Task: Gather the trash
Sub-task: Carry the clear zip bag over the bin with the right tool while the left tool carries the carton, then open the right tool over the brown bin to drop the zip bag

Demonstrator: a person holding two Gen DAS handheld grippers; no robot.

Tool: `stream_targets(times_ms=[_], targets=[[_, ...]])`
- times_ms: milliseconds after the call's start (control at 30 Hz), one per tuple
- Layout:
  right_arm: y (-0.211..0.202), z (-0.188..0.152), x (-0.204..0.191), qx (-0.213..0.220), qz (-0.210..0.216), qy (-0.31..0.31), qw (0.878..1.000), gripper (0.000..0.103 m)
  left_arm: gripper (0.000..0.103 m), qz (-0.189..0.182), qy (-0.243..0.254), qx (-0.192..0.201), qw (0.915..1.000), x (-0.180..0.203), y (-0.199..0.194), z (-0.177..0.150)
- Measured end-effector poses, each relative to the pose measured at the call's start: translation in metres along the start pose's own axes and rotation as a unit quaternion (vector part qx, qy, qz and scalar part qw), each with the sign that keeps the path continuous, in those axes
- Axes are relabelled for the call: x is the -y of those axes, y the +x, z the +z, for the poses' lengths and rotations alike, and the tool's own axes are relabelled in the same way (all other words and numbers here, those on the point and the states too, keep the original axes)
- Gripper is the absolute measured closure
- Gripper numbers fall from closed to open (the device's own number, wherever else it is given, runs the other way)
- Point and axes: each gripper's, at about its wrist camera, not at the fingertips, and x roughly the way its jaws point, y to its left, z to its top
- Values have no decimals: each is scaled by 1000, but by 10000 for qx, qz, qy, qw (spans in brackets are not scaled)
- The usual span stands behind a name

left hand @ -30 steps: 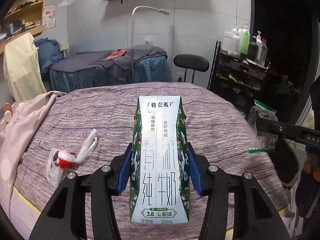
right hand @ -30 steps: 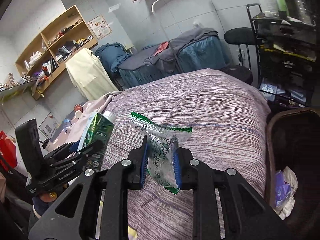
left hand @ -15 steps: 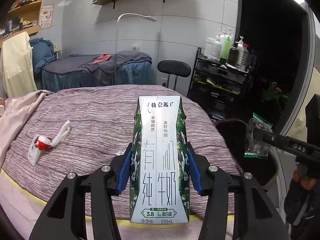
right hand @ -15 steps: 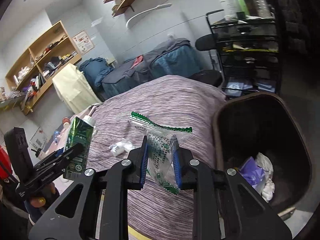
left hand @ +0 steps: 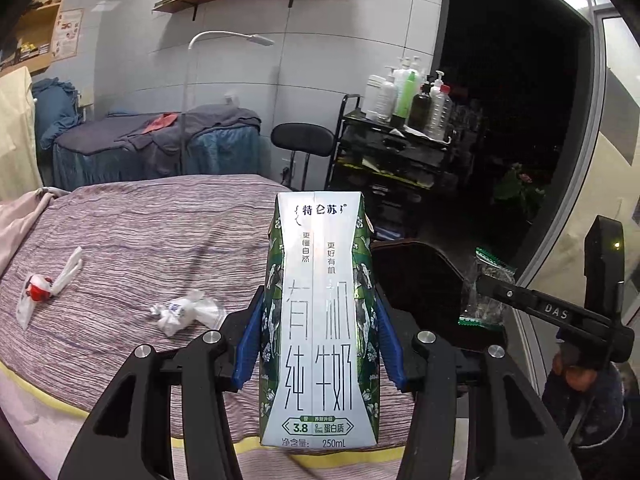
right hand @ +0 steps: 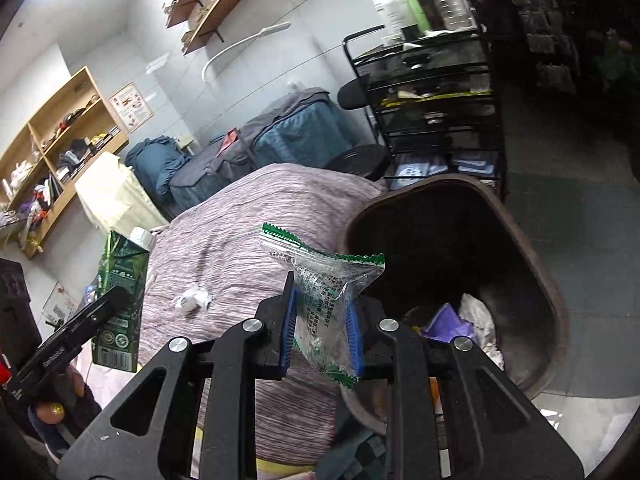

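Note:
My left gripper (left hand: 320, 344) is shut on an upright green and white milk carton (left hand: 320, 320), held above the near edge of the bed; the carton also shows in the right wrist view (right hand: 120, 300). My right gripper (right hand: 322, 332) is shut on a clear snack wrapper with green edges (right hand: 324, 280), held at the left rim of the dark brown trash bin (right hand: 532, 252). The wrapper also shows in the left wrist view (left hand: 484, 292), over the bin (left hand: 420, 280). A crumpled white wrapper (left hand: 184, 312) and a white bag with red (left hand: 40, 288) lie on the bed.
The bed has a purple striped cover (left hand: 160, 232). The bin holds purple and white trash (right hand: 460, 320). A black rack with bottles (left hand: 400, 132) and a black stool (left hand: 304, 140) stand behind the bin. A massage table (left hand: 152, 144) stands by the back wall.
Both grippers have swung to the right with their loads. The trash bin has come into full view, and the wrapper is now at its rim.

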Motion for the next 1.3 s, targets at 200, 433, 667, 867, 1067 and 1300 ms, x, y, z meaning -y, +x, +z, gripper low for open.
stream_targets(times_ms=[200, 433, 667, 867, 1067, 1300], targets=[[3, 4, 14, 51, -197, 69, 9998, 80, 54, -112, 29, -17, 9999, 14, 4, 0], [29, 12, 27, -93, -415, 96, 9990, 80, 54, -242, 9, -136, 9996, 21, 11, -2], [67, 14, 41, -337, -600, 284, 9972, 78, 54, -321, 32, -225, 9992, 26, 20, -3], [83, 8, 49, -459, -663, 443, 9958, 55, 54, -373, 118, -295, 9988, 32, 25, -5], [72, 2, 53, -330, -722, 549, 9953, 41, 54, -464, 159, -354, 9982, 38, 31, -5], [45, -1, 61, -89, -758, 685, 9947, 36, 54, -620, 282, -452, 9967, 53, 42, -2]])
